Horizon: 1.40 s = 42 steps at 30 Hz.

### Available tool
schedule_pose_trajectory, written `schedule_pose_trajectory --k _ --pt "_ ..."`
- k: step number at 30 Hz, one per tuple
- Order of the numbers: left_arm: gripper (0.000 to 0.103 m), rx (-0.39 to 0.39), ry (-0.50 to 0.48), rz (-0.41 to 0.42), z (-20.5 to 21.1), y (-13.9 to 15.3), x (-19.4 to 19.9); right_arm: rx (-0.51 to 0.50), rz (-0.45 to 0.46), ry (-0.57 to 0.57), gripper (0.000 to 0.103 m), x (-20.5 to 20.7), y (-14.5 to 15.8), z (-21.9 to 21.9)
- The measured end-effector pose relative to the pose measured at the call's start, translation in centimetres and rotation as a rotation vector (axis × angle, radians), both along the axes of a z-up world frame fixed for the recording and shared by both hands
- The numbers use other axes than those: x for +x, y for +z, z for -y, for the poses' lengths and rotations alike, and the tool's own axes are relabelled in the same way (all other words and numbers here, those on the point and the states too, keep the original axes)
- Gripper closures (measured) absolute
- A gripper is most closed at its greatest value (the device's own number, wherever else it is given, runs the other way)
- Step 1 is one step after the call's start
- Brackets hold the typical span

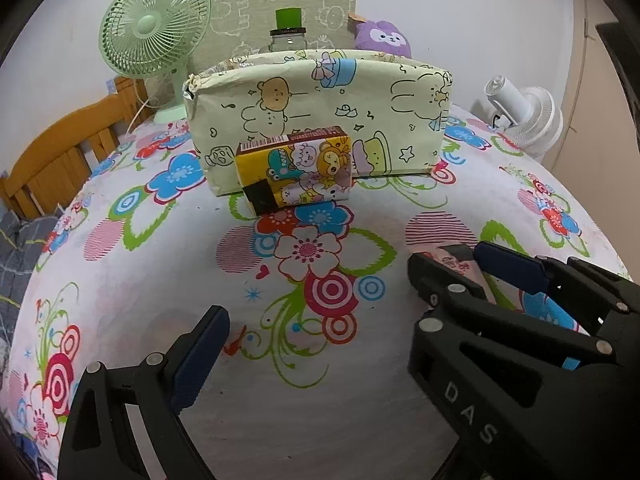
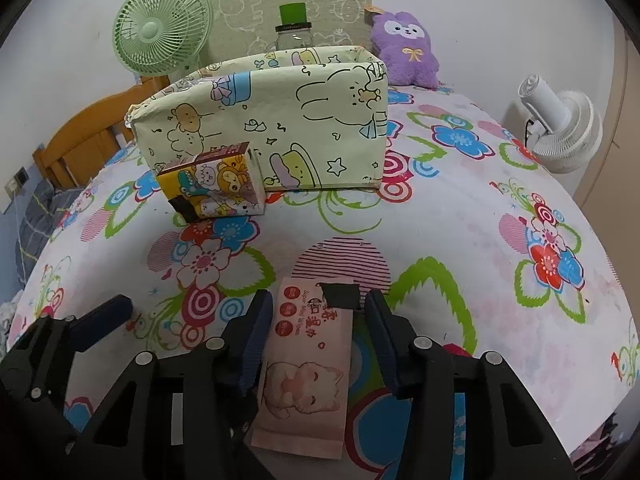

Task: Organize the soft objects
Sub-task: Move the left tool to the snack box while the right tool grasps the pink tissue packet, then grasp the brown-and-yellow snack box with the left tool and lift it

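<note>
So the right gripper point(image 2: 316, 340) is sitting straddled over a pink wet-wipes pack point(image 2: 308, 364) that lies flat on the flowery bedsheet point(image 2: 460, 208). Its left finger looks right up against the pack's edge, while the right one seems to have a sliver of gap, so I'd call it jaws partly closed around the pack but not properly pinching it yet. There's a black patch of tape point(image 2: 340, 294) at the pack's far end.

The left gripper point(image 1: 316, 332) hangs just beside it with nothing between its jaws, spread wide over the bare sheet.

Further back, a cartoon-print tissue pack point(image 2: 214, 184) stands leaning against the front wall of a pale green cartoon-print storage box point(image 2: 280, 128), which looks like the place soft stuff is meant to go. A purple plush point(image 2: 406, 50) sits behind the box.

My read: this is the grab step for the wipes. Next move needs the jaws squeezed firmly onto the sides, then a lift and carry over the box's front wall. The pack is thin and squishy, so it could buckle or slip.
</note>
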<state>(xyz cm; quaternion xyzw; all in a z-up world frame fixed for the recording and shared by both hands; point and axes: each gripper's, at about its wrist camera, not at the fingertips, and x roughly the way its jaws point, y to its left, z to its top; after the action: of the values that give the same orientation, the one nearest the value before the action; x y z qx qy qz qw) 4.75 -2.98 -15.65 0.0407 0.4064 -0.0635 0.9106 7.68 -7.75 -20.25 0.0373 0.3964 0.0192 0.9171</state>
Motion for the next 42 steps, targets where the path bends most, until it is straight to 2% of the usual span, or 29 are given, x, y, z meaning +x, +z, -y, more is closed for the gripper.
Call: schedule_pose_trajectory --k 5,14,24,39,42 --pt "0.006 0.016 0.016 -0.008 0.1 0.1 0.5 0.013 0.0 0.002 0.06 0.3 0.0 0.4" --pt "0.006 0.016 0.008 -0.009 0.7 1.0 2.0 0.053 -0.004 -0.015 0.061 1.6 0.8 1.7" --pt "0.006 -0.004 0.031 -0.017 0.6 1.7 4.6 0.054 0.009 -0.033 0.061 3.4 2.1 2.5" --pt "0.006 0.017 0.074 0.01 0.4 2.1 8.2 0.058 0.022 -0.035 0.06 6.3 3.0 2.4" --pt "0.011 0.022 0.079 0.001 0.4 1.9 8.7 0.063 0.015 -0.039 0.06 6.7 2.8 2.5"
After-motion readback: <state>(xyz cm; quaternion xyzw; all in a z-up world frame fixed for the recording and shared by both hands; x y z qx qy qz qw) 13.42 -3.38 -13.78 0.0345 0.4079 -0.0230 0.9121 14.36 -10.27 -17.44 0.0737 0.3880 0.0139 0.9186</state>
